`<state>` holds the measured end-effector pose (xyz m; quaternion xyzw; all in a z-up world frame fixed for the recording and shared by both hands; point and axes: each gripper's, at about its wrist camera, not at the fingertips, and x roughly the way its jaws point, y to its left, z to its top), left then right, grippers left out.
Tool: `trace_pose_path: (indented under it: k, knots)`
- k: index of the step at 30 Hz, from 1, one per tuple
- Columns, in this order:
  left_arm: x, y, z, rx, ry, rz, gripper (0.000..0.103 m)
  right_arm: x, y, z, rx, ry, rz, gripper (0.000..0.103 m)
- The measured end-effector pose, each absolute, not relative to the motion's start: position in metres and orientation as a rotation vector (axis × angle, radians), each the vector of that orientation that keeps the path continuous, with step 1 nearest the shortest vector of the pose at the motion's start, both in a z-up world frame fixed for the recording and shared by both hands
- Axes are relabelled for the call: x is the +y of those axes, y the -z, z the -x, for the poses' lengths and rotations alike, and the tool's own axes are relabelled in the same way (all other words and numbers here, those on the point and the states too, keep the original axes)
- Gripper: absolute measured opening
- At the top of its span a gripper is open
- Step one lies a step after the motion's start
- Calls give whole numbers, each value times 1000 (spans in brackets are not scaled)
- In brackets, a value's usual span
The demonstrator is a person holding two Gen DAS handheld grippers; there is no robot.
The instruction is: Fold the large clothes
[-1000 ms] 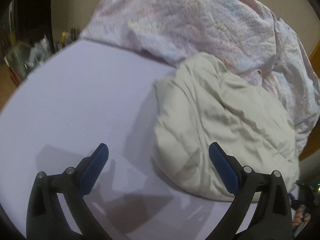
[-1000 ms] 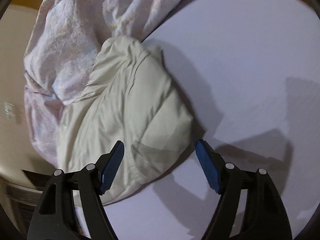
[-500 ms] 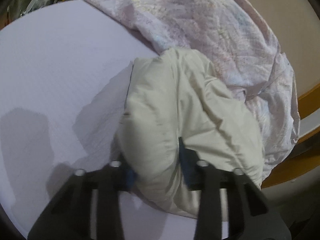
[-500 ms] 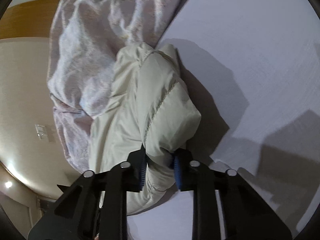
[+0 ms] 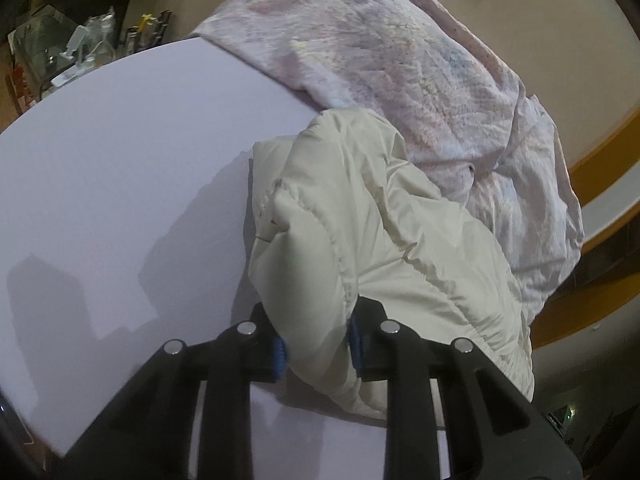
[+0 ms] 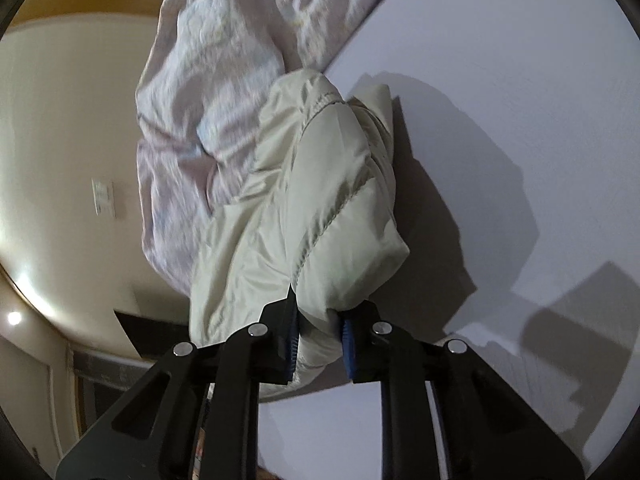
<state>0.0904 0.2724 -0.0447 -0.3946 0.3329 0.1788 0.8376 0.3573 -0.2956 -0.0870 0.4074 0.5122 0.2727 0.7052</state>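
Left wrist view: left gripper clamped on a puffy fold of the cream jacket, bunched near the bed edge beside the pink blanket. Right wrist view: right gripper likewise pinching the jacket. No fold made yet; spreading and folding all remain. Compared with a second earlier: both sets of jaws, then wide and empty, have just been closing onto padding, with the jacket lifted and pulled closer.
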Motion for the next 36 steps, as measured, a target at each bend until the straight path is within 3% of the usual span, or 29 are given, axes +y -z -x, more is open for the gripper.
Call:
trace_pose_path:
  k: [2,5,6,8,10,15,25,36]
  knots:
    - [268,47,-74,714,-373,824,26,-298,85,-344,1147,-593,-823,25]
    - [263,52,-63,729,-378,803,32,-307,73,-332,1126,-490,-679,43]
    - [262,52,-61,727,-392,786,37,-313,64,-328,1088,-431,-626,52]
    - [261,52,-57,721,-408,774,51,-318,49,-321,1016,-345,-545,57]
    - [259,50,-51,711,-430,760,66,-315,31,-314,950,-310,-472,57]
    - [257,53,-47,722,-413,776,74,-261,7,-308,902,-473,-390,57]
    - [244,68,-60,734,-380,826,79,-105,9,-282,838,-749,-117,45]
    - [250,72,-72,695,-359,891,80,-63,64,-308,946,-693,-18,45]
